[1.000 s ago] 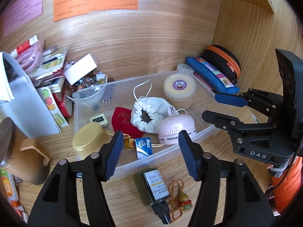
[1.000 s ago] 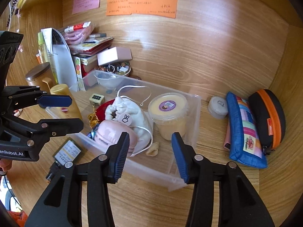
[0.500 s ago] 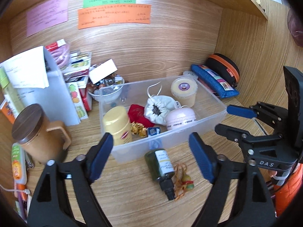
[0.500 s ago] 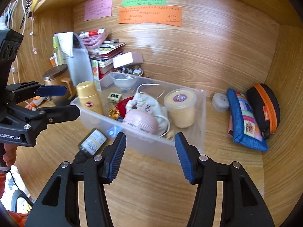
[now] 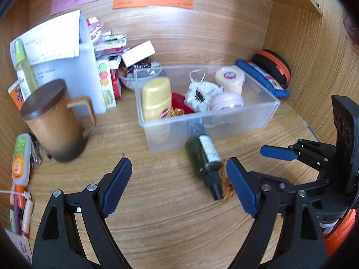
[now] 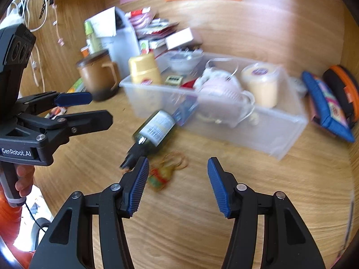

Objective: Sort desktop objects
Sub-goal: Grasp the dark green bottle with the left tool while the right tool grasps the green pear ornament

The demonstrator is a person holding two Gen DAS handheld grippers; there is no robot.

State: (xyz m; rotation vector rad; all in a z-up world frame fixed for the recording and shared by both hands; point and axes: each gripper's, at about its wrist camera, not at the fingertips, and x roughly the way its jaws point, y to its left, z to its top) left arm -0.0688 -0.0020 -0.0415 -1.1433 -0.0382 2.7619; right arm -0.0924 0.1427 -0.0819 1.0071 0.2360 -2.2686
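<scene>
A clear plastic bin stands on the desk. It holds a yellow bottle, a white pouch, a pink round case and a cream tub. A dark green bottle lies in front of the bin beside a small charm on an orange cord. My left gripper is open and empty, near the desk's front. My right gripper is open and empty, just in front of the charm.
A brown lidded mug stands left of the bin. Behind it are a white folder, stacked packets and a small glass bowl. A blue pencil case and a black-orange pouch lie at the right wall.
Both grippers have drawn back from the bin toward the desk's front, staying open and empty. The green bottle and charm have not moved.
</scene>
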